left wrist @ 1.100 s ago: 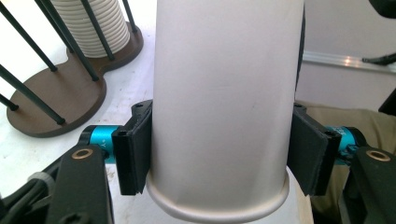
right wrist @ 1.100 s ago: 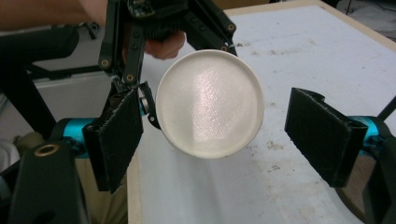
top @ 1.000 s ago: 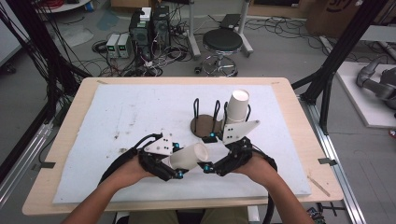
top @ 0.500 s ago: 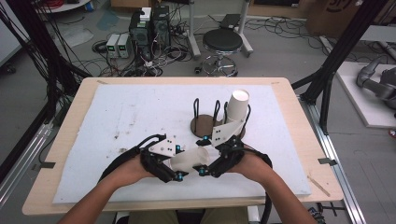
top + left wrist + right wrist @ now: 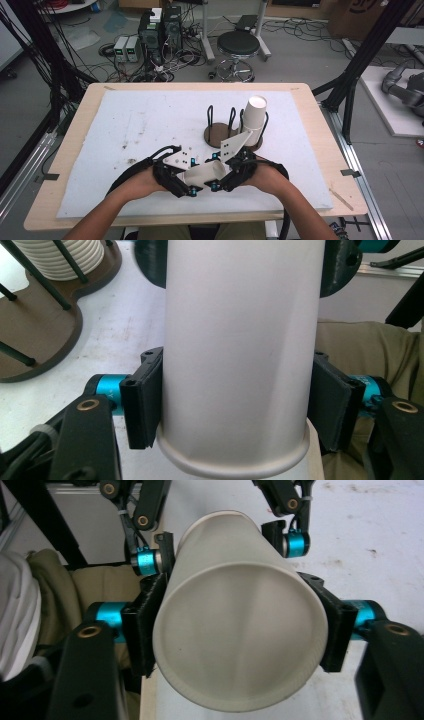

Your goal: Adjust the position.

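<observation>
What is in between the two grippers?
A white paper cup, lying sideways between the left gripper and right gripper, seen in the high view.

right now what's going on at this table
A person holds one white cup between both grippers near the table's front edge. The left gripper clamps it near the rim, the right gripper near its closed base, with the cup lying sideways between the hands. Behind them a stack of cups stands in a brown wire rack.
</observation>
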{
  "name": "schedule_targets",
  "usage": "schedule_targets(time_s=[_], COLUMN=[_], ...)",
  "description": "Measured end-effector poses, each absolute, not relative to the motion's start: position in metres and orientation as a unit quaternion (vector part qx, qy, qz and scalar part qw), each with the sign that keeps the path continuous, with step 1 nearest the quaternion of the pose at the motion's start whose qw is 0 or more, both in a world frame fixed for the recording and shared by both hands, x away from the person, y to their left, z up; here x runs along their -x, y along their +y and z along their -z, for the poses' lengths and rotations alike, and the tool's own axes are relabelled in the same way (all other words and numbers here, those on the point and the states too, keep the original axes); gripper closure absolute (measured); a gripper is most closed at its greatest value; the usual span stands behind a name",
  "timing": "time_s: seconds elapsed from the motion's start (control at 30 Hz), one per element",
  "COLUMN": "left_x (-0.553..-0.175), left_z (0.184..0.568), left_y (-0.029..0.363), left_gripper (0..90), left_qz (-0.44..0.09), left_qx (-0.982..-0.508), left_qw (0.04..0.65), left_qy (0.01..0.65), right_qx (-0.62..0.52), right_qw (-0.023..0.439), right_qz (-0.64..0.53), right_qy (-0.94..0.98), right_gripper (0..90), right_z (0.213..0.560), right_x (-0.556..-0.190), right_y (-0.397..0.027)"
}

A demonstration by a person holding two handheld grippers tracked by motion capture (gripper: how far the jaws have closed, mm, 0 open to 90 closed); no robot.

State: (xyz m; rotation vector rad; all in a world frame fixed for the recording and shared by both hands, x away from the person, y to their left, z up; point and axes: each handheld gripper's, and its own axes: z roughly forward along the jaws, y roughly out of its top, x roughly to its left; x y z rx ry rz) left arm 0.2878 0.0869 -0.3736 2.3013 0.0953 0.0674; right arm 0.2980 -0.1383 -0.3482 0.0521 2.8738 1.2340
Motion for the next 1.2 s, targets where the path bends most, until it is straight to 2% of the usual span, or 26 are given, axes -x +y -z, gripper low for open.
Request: schedule_targets(time_s=[0.33,0.43,0.5,0.63,0.83,1.2], left_x=[-0.286,-0.286,-0.286,-0.283,-0.279,-0.276], left_z=[0.376,0.379,0.381,0.387,0.397,0.406], left_y=[0.087,0.09,0.093,0.101,0.118,0.133], left_gripper=[31.0,27.2,21.4,18.3,17.8,17.2], left_qz=[-0.024,-0.019,-0.017,-0.015,-0.012,-0.014], left_qx=[-0.909,-0.897,-0.89,-0.871,-0.83,-0.78], left_qw=[0.414,0.439,0.452,0.486,0.549,0.612], left_qy=[0.037,0.042,0.053,0.067,0.098,0.129], right_qx=[-0.016,-0.019,-0.023,-0.032,-0.051,-0.079], right_qw=[0.0,-0.006,-0.01,-0.019,-0.021,-0.017], right_qz=[-0.391,-0.394,-0.396,-0.409,-0.444,-0.492], right_qy=[0.92,0.919,0.918,0.912,0.895,0.867], right_gripper=[35.5,35.1,35.1,35.1,34.9,34.4], right_z=[0.349,0.35,0.351,0.356,0.358,0.37], right_x=[-0.298,-0.297,-0.296,-0.295,-0.294,-0.291], right_y=[-0.139,-0.14,-0.14,-0.145,-0.157,-0.174])
